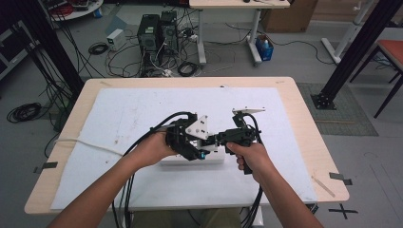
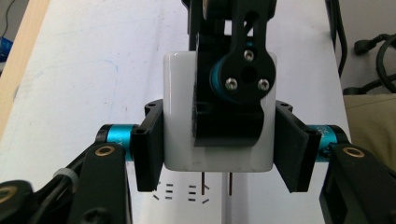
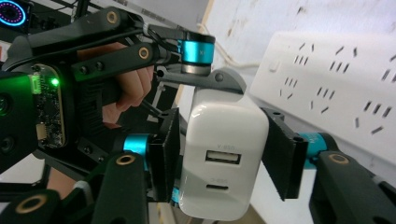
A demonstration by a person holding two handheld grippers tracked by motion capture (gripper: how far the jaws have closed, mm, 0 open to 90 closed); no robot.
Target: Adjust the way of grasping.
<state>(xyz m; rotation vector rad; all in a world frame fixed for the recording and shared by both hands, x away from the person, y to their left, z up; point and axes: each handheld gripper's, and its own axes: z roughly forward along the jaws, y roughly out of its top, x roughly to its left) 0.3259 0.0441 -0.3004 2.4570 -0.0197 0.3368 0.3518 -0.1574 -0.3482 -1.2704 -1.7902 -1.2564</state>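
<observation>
Both hand-held grippers, left (image 2: 219,154) and right (image 3: 219,161), clamp the white charger (image 3: 224,158); glossy, rigid, probably slippery, so grip its flat sides.

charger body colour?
Glossy white; the charger shows best in the right gripper view, with its ports facing the camera.

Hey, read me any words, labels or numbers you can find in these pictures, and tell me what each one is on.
No text can be read for certain.
White charger: faint grey marks above its two ports, too blurred to read.
White power strip: only socket slots, no lettering visible.
Blue container on the floor: too small to read.
</observation>
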